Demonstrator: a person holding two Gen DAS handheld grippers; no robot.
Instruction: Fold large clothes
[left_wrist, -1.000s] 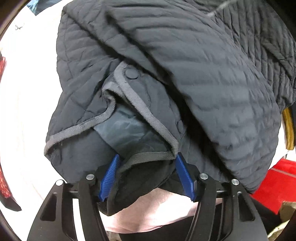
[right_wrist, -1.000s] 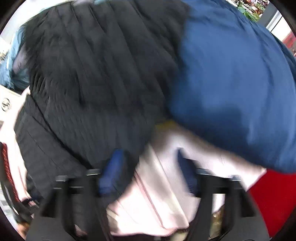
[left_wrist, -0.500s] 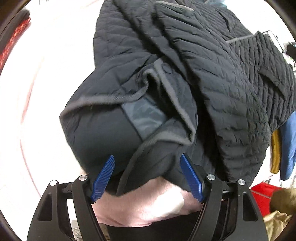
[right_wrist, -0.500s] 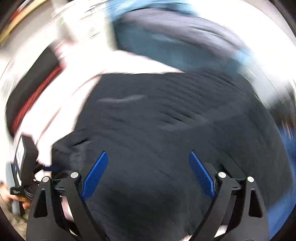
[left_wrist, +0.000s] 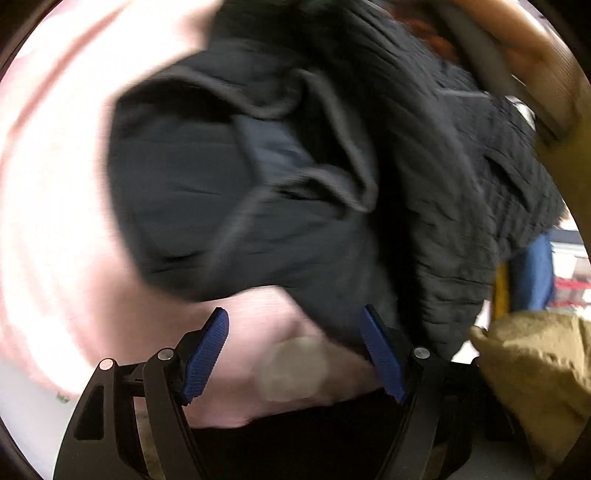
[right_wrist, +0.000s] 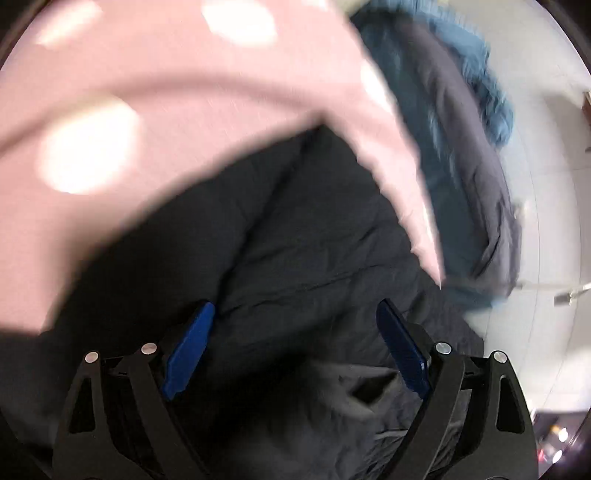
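Two grippers, and both stand with their jaws spread and nothing pinched. Your left gripper (left_wrist: 295, 350) hangs just short of the black quilted jacket (left_wrist: 332, 166), whose bunched mass fills the left wrist view from 10 o'clock round to 3 o'clock. Its grey-trimmed edge (left_wrist: 343, 147) runs roughly from 12 o'clock down towards 5 o'clock, so the long axis lies slanted across your line of reach rather than along it. The nearest hem comes down at 1 o'clock, touching or almost touching the right-hand blue pad (left_wrist: 380, 354); the other pad sits over the pink sheet (left_wrist: 55, 184), apart from the cloth.

Your right gripper (right_wrist: 295, 347) is the nearer one, in my judgement: dark jacket fabric (right_wrist: 295, 240) lies directly between and under its fingers and runs out towards 12 o'clock, with the pink sheet (right_wrist: 147, 92) beyond it from 9 to 1 o'clock. A blue-and-grey garment (right_wrist: 461, 147) lies aside at 2 o'clock, and a tan garment (left_wrist: 535, 369) sits at 4 o'clock in the left view.

Motion blur hides the fine folds, so you cannot tell which layer is uppermost. The fold looks unfinished; the jacket is still a heap.
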